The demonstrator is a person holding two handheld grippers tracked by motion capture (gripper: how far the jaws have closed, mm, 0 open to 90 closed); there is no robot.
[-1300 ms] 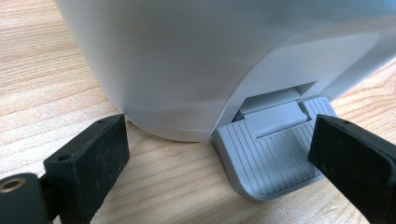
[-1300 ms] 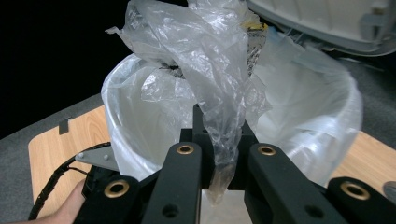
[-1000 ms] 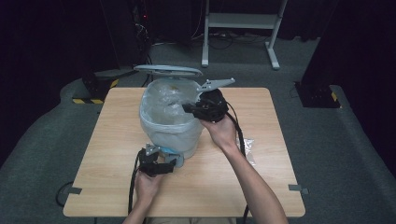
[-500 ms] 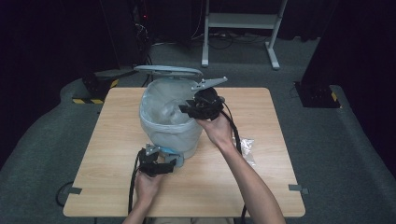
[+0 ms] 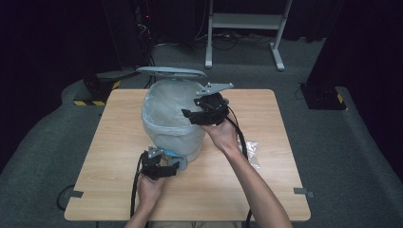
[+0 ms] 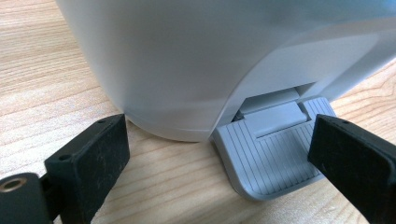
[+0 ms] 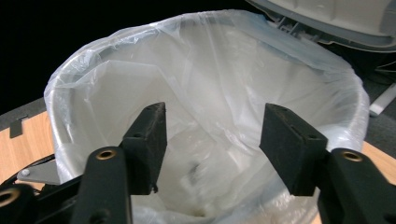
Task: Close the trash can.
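Item: pedal bin, pale grey plastic, standing left of centre on the wooden table in the high view, its lid raised at the upper rim. It was lined with a thin clear bag folded over the rim.

Left gripper: at lower centre-left of the high view, low on the table against the bin's base. In the left gripper view its jaws stood wide apart, one at lower left, one at lower right, with the ribbed grey pedal between them and toward the right jaw. Neither jaw could be seen pressing on it.

Right gripper: at the bin's right rim in the high view, above the mouth. Its jaws had just been opening; in the right gripper view they stood well apart over the liner with nothing between them. Something pale lay in the bottom of the bag, too blurred to tell.

A crumpled clear wrapper lay on the table right of the bin.

Handling, as judged: bin light, rigid, and liable to slide on smooth wood; best pressed at the pedal. Liner soft, slippery, easily torn; best pinched at the folded rim.
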